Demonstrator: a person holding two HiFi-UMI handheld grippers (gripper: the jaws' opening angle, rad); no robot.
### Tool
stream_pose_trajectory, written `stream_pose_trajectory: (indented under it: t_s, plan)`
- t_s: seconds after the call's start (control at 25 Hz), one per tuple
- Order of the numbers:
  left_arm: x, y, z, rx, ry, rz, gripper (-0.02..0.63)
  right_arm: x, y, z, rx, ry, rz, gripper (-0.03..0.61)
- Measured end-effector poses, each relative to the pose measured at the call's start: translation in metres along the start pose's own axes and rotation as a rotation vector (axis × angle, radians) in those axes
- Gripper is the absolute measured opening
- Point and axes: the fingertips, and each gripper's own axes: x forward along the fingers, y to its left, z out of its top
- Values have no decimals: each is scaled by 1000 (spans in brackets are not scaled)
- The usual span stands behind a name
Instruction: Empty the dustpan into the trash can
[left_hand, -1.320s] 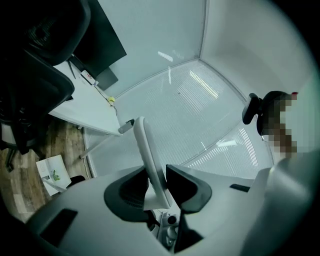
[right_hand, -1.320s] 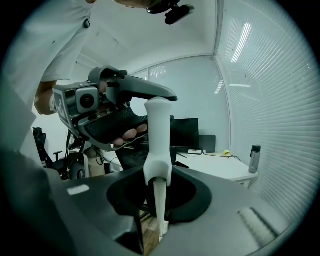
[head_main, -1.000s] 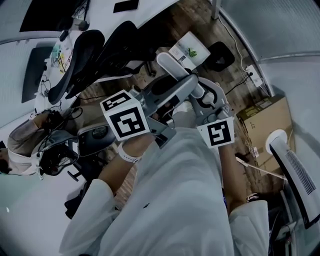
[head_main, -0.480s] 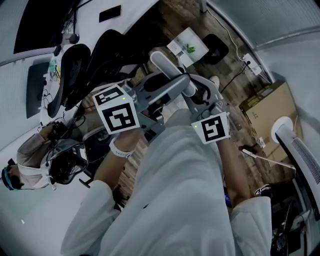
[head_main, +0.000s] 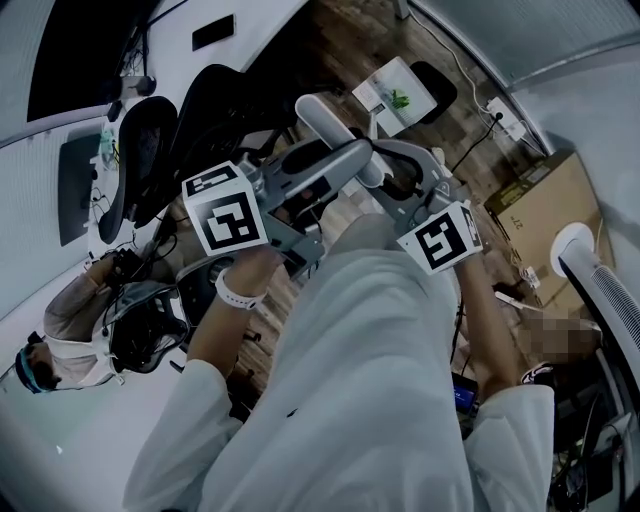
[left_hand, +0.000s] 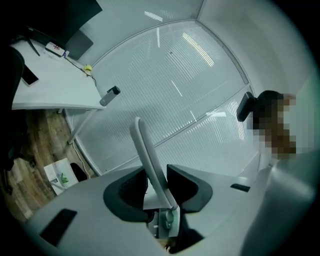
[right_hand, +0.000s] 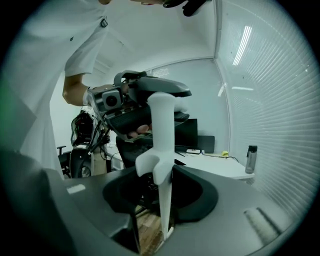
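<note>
A long white dustpan handle (head_main: 325, 125) sticks out past both grippers over the wooden floor; the pan itself is hidden. My left gripper (left_hand: 159, 187) is shut on the handle (left_hand: 150, 160), which rises up between its dark pads. The same white handle (right_hand: 161, 130), with a side lug, stands between the jaws of my right gripper (right_hand: 162, 192). Those jaws have just been opening, and floor shows in a gap on the handle's left side. In the head view the left gripper (head_main: 362, 160) and right gripper (head_main: 400, 188) sit close together above my white sleeves. No trash can shows.
Dark office chairs (head_main: 200, 130) stand by a white desk (head_main: 60, 100) at the upper left. A seated person (head_main: 70, 330) is at the lower left. A white board with a plant print (head_main: 400, 90) lies on the floor, with a cardboard box (head_main: 545, 200) and white fan (head_main: 575, 250) at right.
Both grippers with the handle have drifted slightly up and left in the head view. The right gripper's marker cube has tilted a little. The left grip on the handle looks unchanged.
</note>
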Motion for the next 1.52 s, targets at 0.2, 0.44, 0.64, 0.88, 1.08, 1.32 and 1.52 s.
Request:
stream_pose_trajectory:
  t_s: [0.2,0.44,0.64,0.88,1.08,1.32,1.52]
  plan:
    - [-3,-4,7,-2,11,-30,121,2,-6,-18,-45,63,11,161]
    - [-6,0,8,19,40,-19,124,13,-3,-24,-67,63,45,123]
    - [-8,2,8,63,84,-5,124,23,1,-25,-64,40,36,92]
    - [-5,-1,-1,136,139,5,124,29,0,-36,-95,51,29,89]
    - [0,-2,-3,174,166,5,121,29,-7,-34,-93,36,-14,89]
    - [10,-6,-9,220,208,0,120,23,-16,-38,-82,27,-50,89]
    - [18,-3,-19,251,267,8,120,19,-17,-47,-90,32,-62,91]
